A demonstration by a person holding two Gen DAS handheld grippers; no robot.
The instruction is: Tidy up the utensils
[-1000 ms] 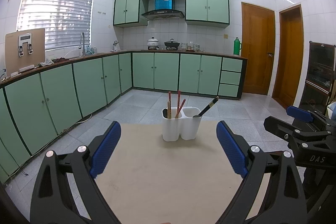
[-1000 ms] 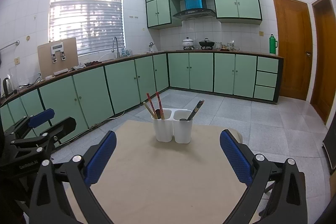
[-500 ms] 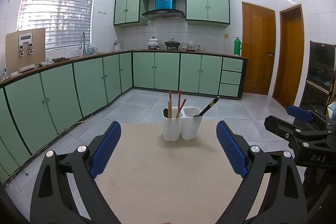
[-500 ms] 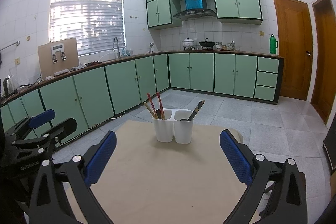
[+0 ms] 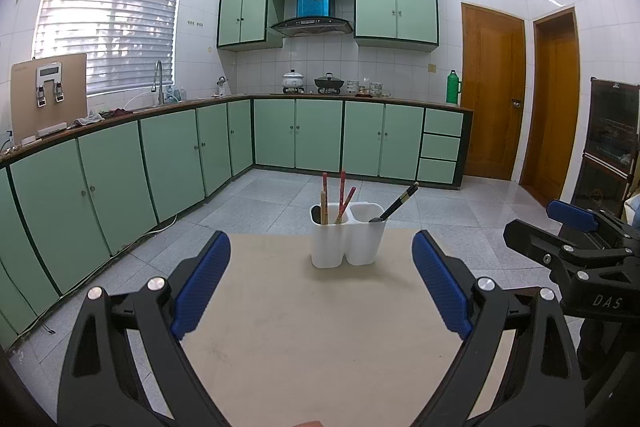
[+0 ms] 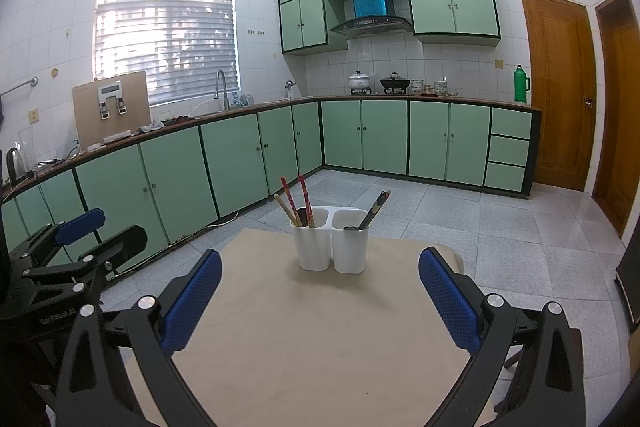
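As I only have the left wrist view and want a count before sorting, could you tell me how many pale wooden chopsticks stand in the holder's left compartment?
Observer: The right wrist view shows two pale wooden chopsticks leaning left in the white two-compartment holder.
Operator: Thank you. Is the black utensil in the right compartment a single stick or a pair?
Observer: It appears to be a pair: two black chopsticks lie side by side, and both tips show at the top.
Operator: Does anything stand left of the wooden board?
Observer: Yes, a dark kettle stands at the far left, beyond your frame.
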